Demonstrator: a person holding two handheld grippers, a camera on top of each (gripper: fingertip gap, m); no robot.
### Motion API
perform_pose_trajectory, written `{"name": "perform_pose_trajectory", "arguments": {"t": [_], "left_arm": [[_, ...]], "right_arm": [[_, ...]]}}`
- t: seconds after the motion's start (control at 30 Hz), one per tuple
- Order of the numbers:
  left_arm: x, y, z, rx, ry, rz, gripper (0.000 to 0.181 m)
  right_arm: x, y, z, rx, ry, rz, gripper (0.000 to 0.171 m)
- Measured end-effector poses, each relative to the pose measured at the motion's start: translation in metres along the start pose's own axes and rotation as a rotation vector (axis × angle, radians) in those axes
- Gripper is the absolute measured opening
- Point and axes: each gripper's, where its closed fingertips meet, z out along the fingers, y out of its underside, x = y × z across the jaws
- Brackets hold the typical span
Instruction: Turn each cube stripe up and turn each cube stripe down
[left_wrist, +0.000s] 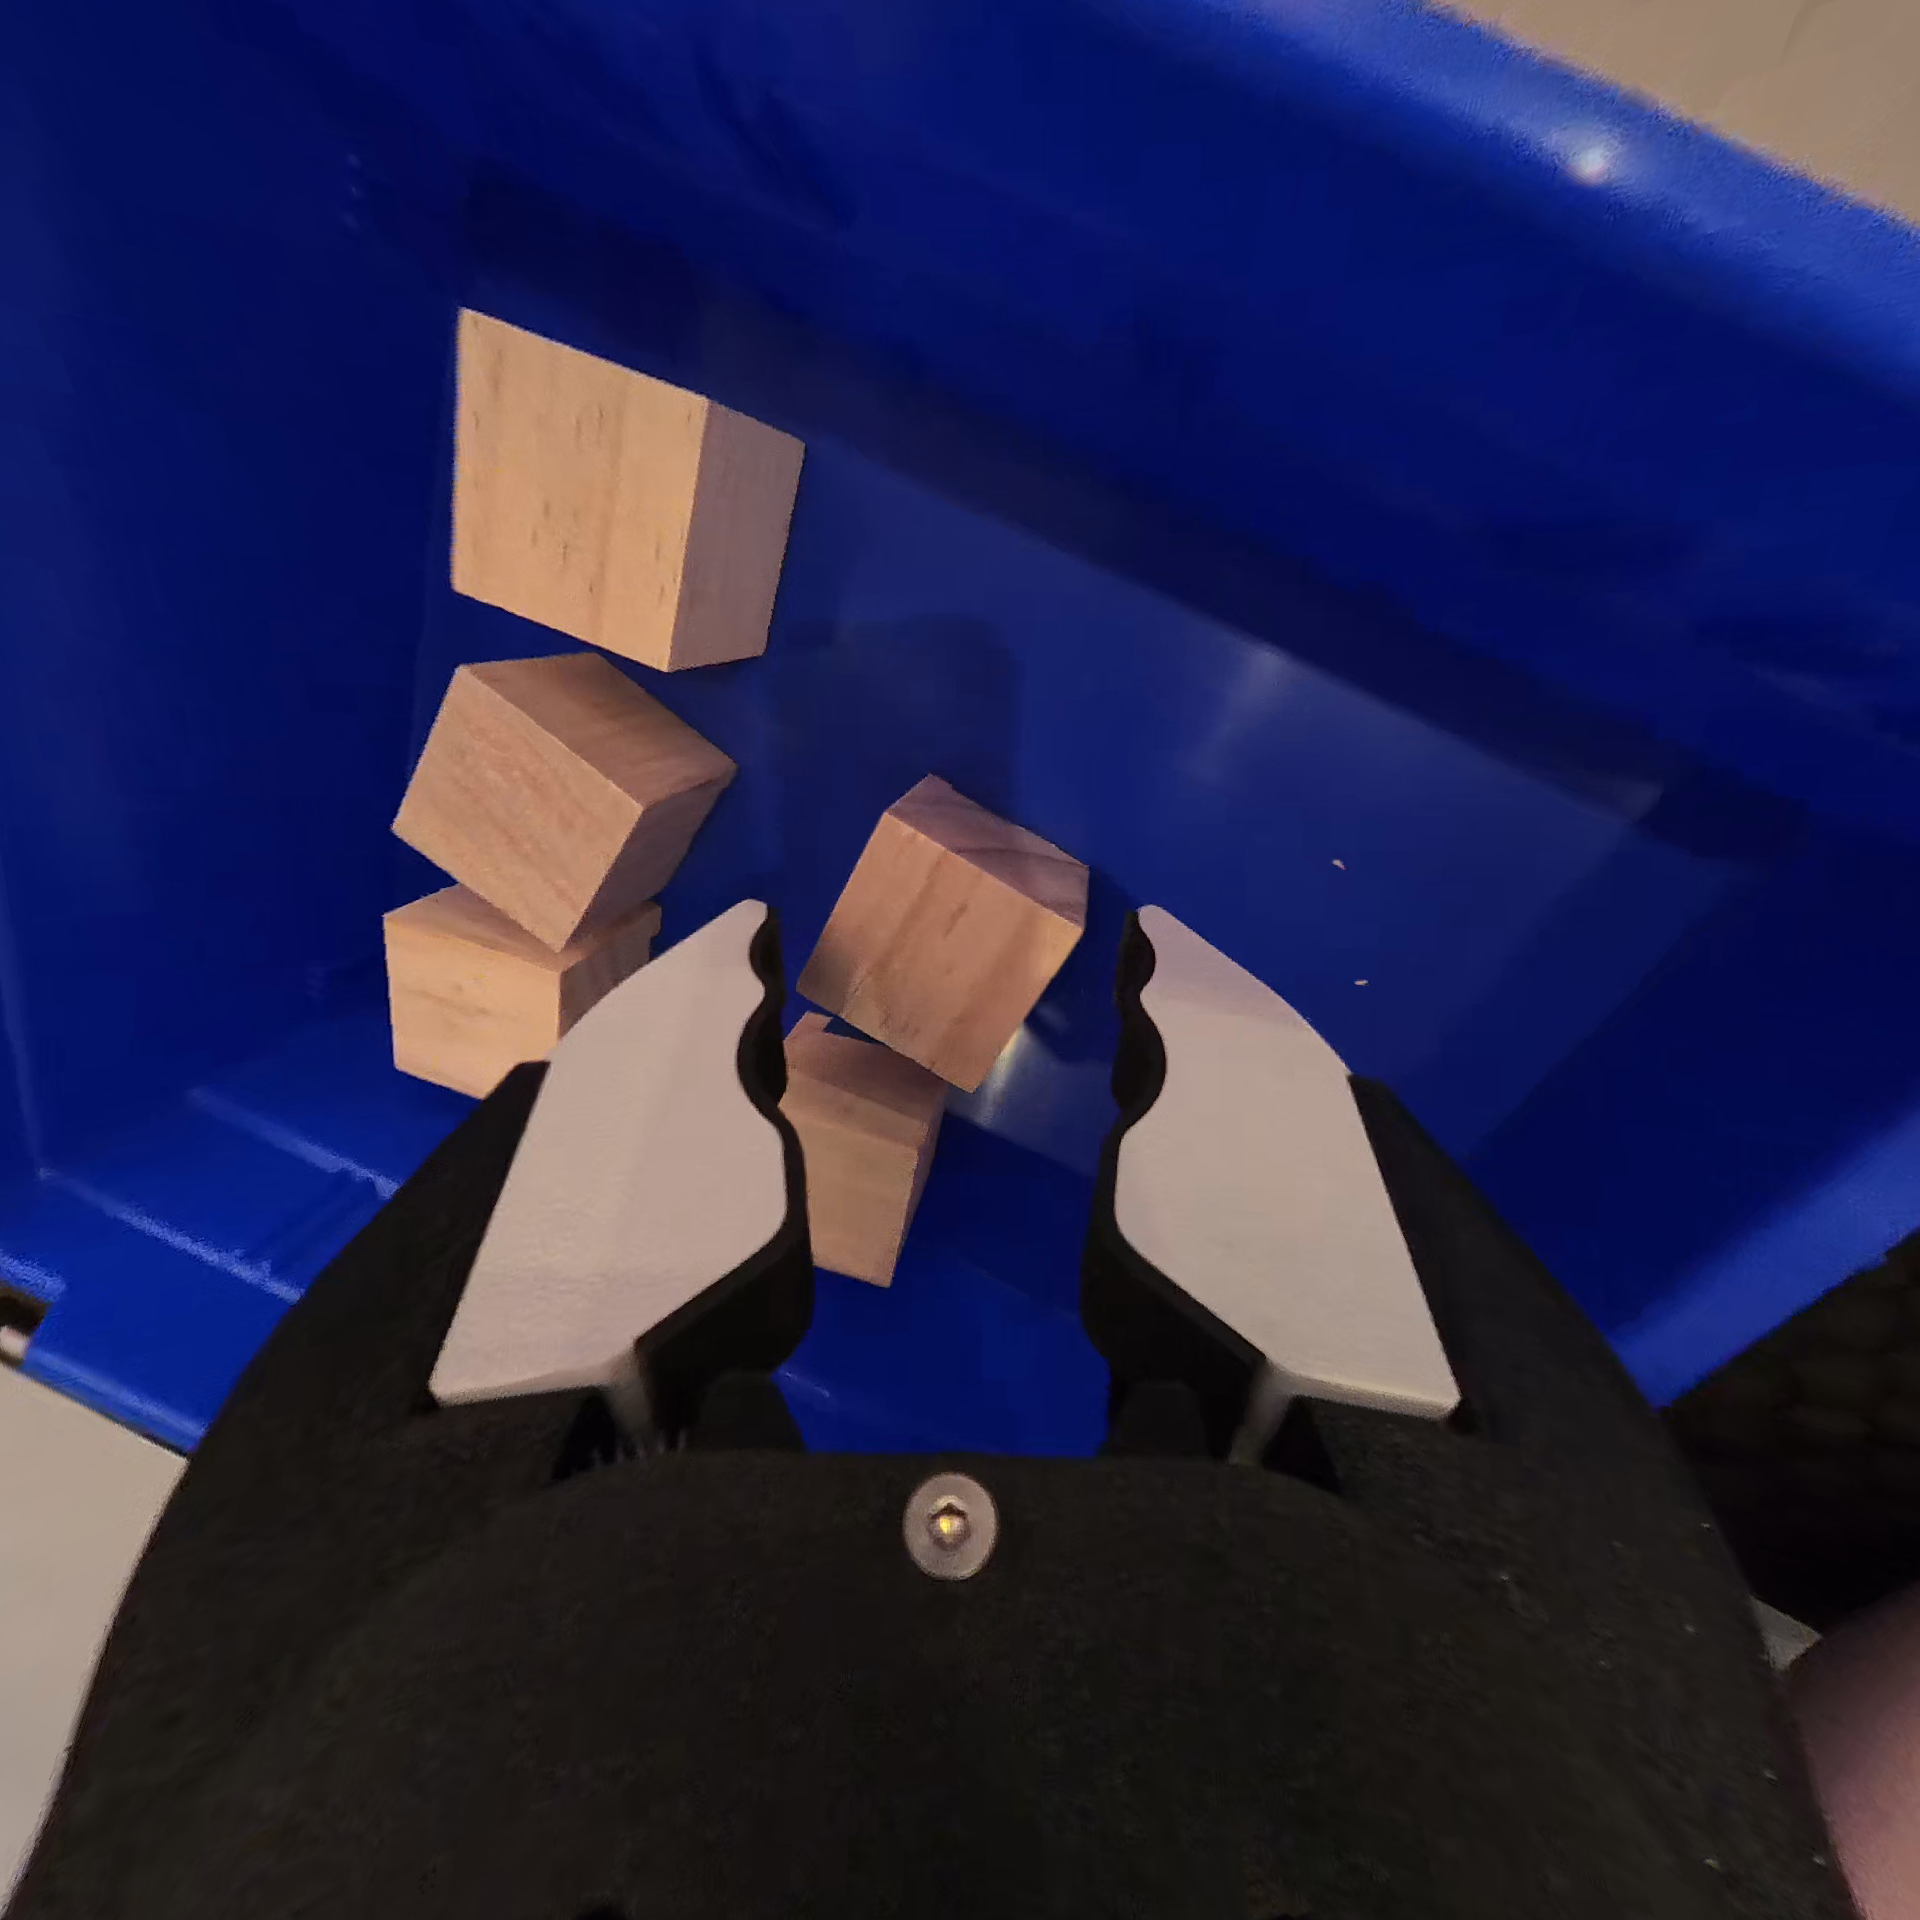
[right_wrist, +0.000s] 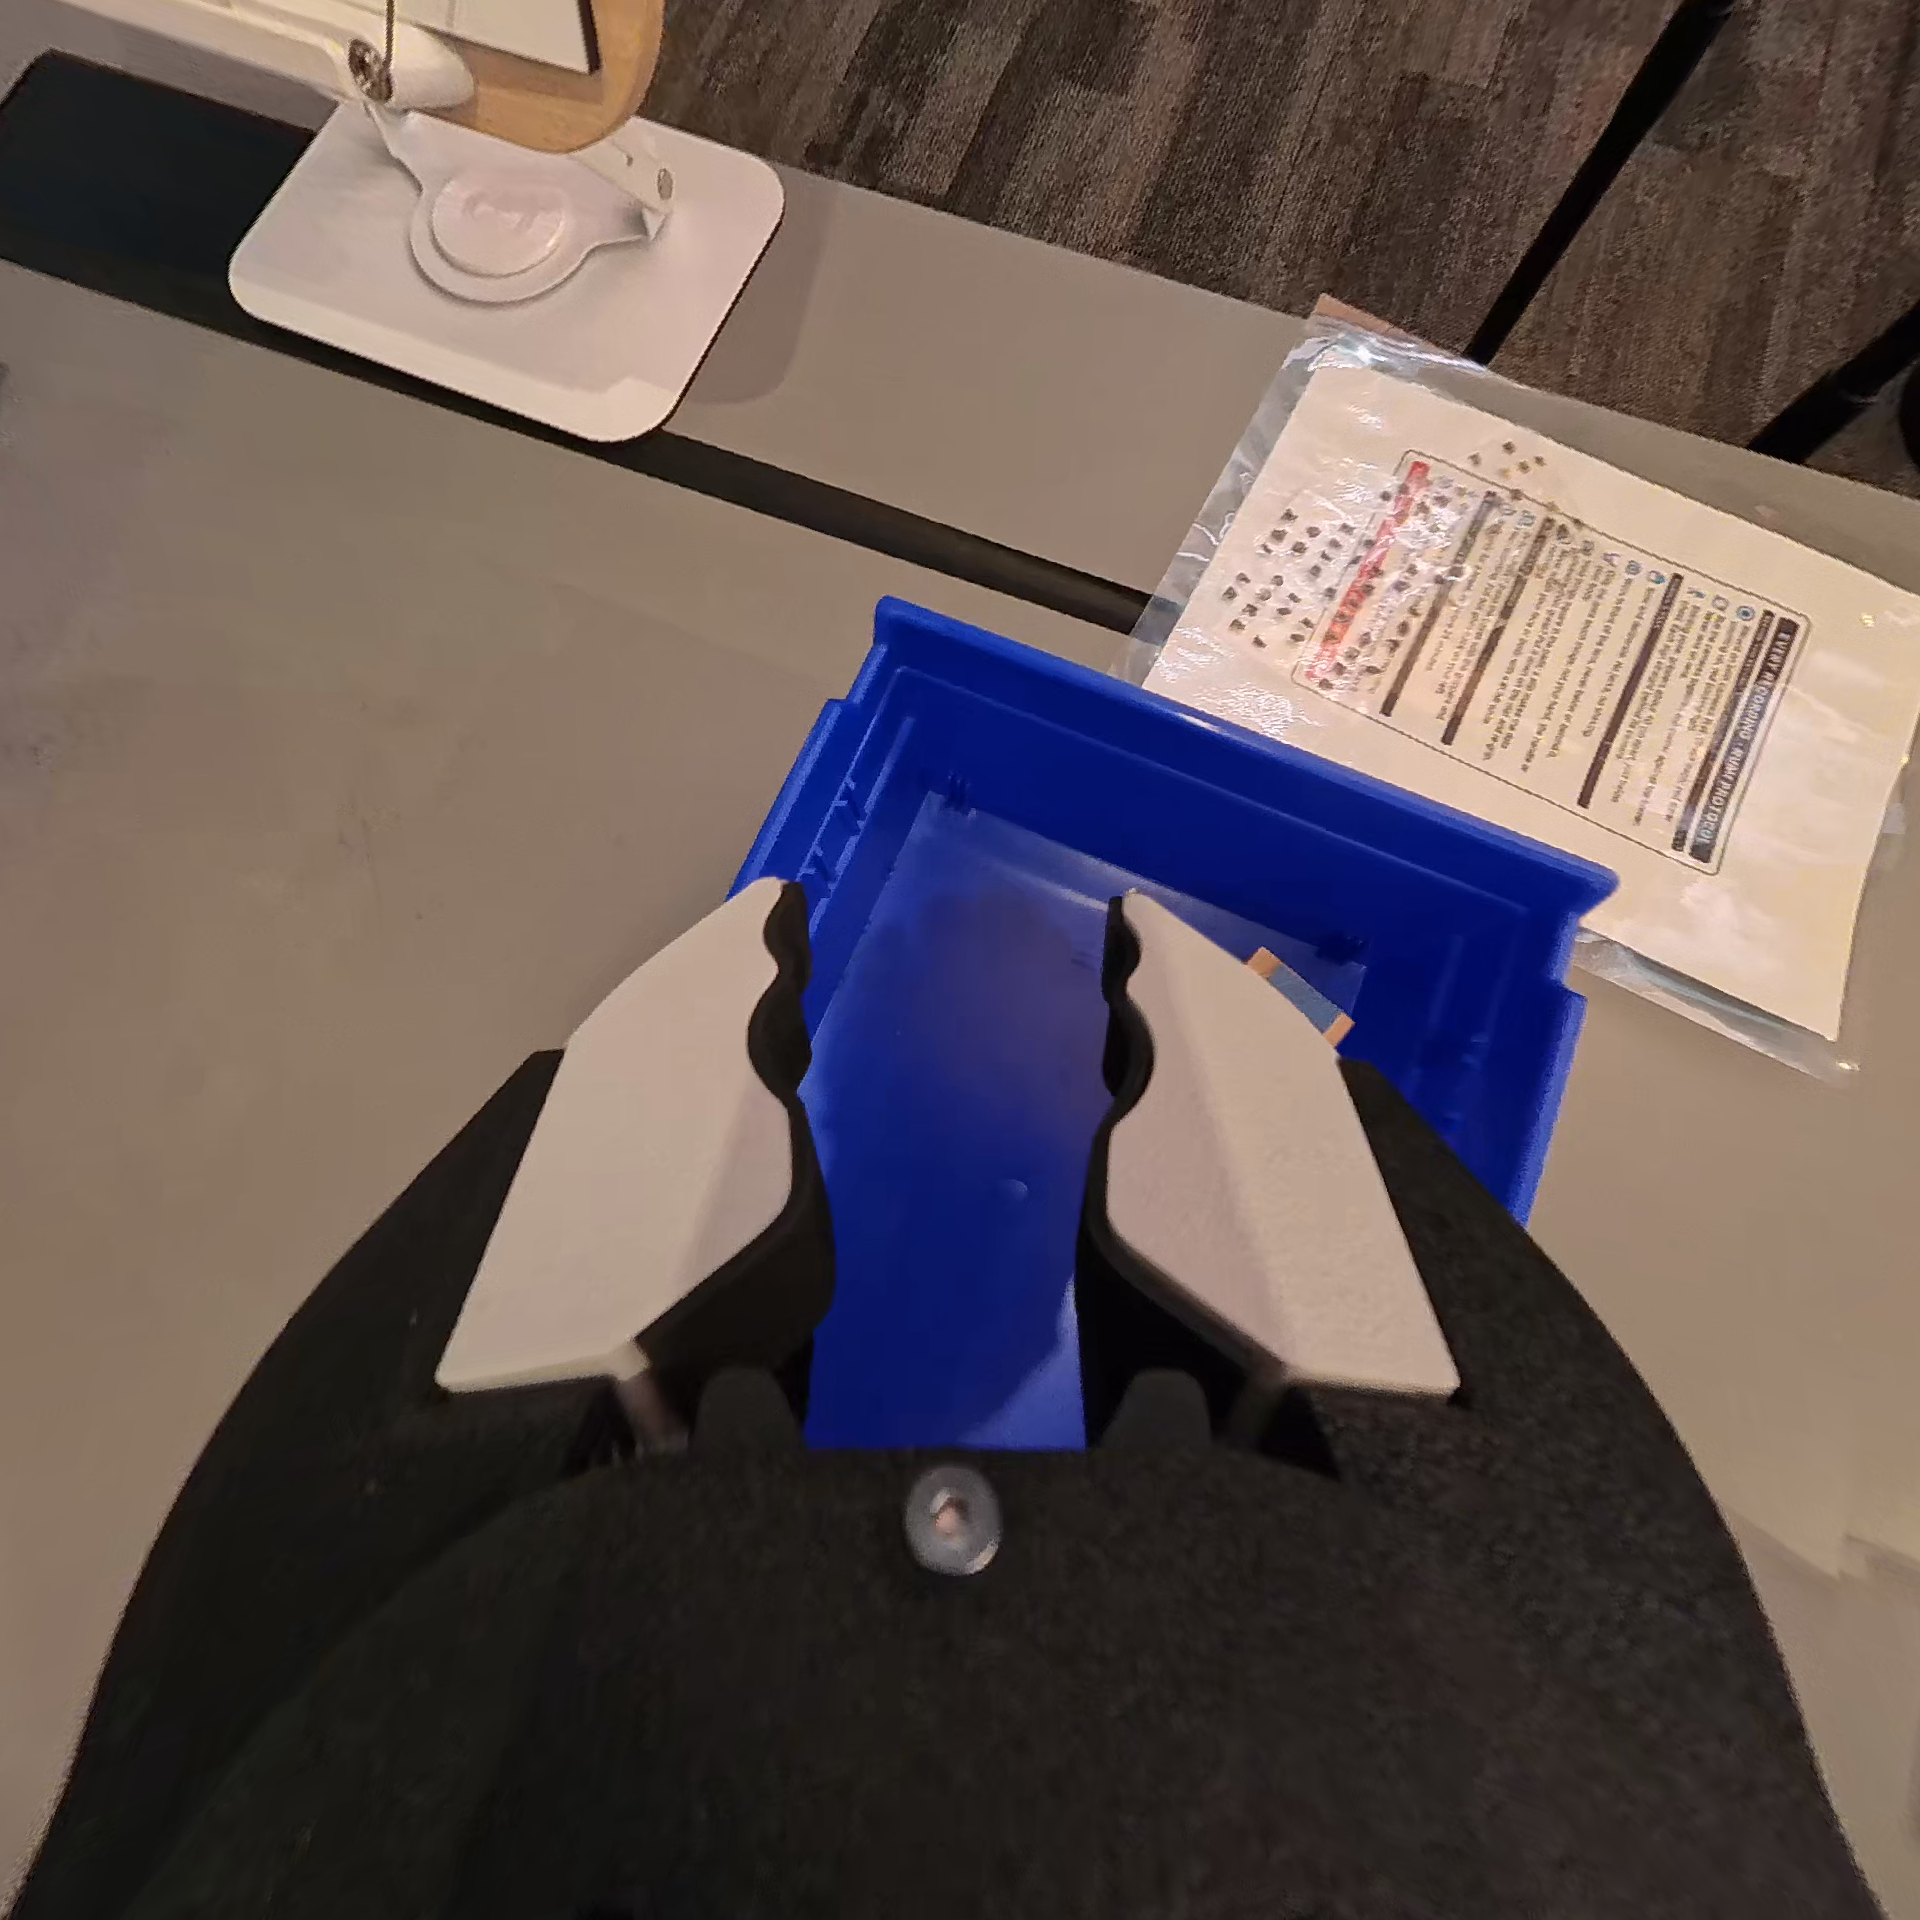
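Observation:
In the left wrist view several plain wooden cubes lie in a blue bin (left_wrist: 1351, 623), with no stripe showing. A tilted cube (left_wrist: 940, 935) leans on a lower cube (left_wrist: 862, 1153), just beyond my fingertips. Three more cubes stand at the left: one at the far end (left_wrist: 613, 488), one tilted (left_wrist: 561, 790), one under it (left_wrist: 478, 987). My left gripper (left_wrist: 948, 920) is open and empty, its jaws either side of the tilted cube without touching it. My right gripper (right_wrist: 953, 899) is open and empty over a blue bin (right_wrist: 1195, 758). A cube with a blue stripe (right_wrist: 1299, 982) peeks out behind the right finger.
The bin stands on a grey table (right_wrist: 312, 831). A white stand base (right_wrist: 499, 281) is at the far left. A clear plastic bag holding a printed sheet (right_wrist: 1538, 675) lies right of the bin. The table's far edge and dark carpet are beyond.

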Motion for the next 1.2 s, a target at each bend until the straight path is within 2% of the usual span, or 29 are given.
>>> {"name": "perform_pose_trajectory", "arguments": {"t": [0.13, 0.2, 0.47, 0.6, 0.67, 0.77, 0.87, 0.93, 1.0, 1.03, 1.13, 1.2], "left_arm": [[-0.003, 0.013, 0.013, -0.074, -0.005, -0.001, 0.061], [-0.009, 0.019, 0.016, -0.101, -0.044, 0.014, 0.05], [-0.012, 0.017, 0.012, -0.088, -0.028, -0.032, 0.048], [-0.026, 0.003, -0.019, 0.099, -0.079, -0.11, 0.047], [-0.033, -0.011, -0.049, 0.256, -0.113, -0.158, 0.048], [-0.025, -0.042, -0.1, 0.526, -0.062, -0.197, 0.048], [0.006, -0.085, -0.146, 0.762, 0.105, -0.169, 0.047], [0.034, -0.119, -0.167, 0.872, 0.254, -0.129, 0.047], [0.069, -0.153, -0.187, 0.978, 0.478, -0.12, 0.047], [0.085, -0.168, -0.197, 1.023, 0.628, -0.142, 0.047], [0.129, -0.193, -0.219, 1.046, 1.07, -0.157, 0.047], [0.146, -0.205, -0.214, 1.005, 1.179, -0.167, 0.047]], "right_arm": [[-0.008, 0.004, 0.008, -0.04, -0.02, -0.026, 0.054], [-0.01, 0.006, 0.011, -0.054, -0.021, -0.037, 0.054], [-0.018, 0.01, 0.018, -0.092, -0.029, -0.066, 0.054], [-0.024, 0.006, 0.017, -0.078, -0.035, -0.086, 0.053], [-0.033, -0.002, 0.015, -0.044, -0.043, -0.121, 0.052], [-0.065, -0.027, 0.009, 0.085, -0.087, -0.265, 0.057], [-0.135, -0.053, -0.007, 0.296, -0.226, -0.517, 0.061], [-0.195, -0.056, -0.023, 0.437, -0.36, -0.693, 0.064], [-0.249, -0.052, -0.038, 0.576, -0.444, -0.838, 0.078], [-0.272, -0.049, -0.044, 0.638, -0.461, -0.899, 0.079], [-0.32, -0.036, -0.055, 0.763, -0.467, -1.038, 0.077], [-0.334, -0.036, -0.059, 0.835, -0.406, -1.068, 0.074]]}}
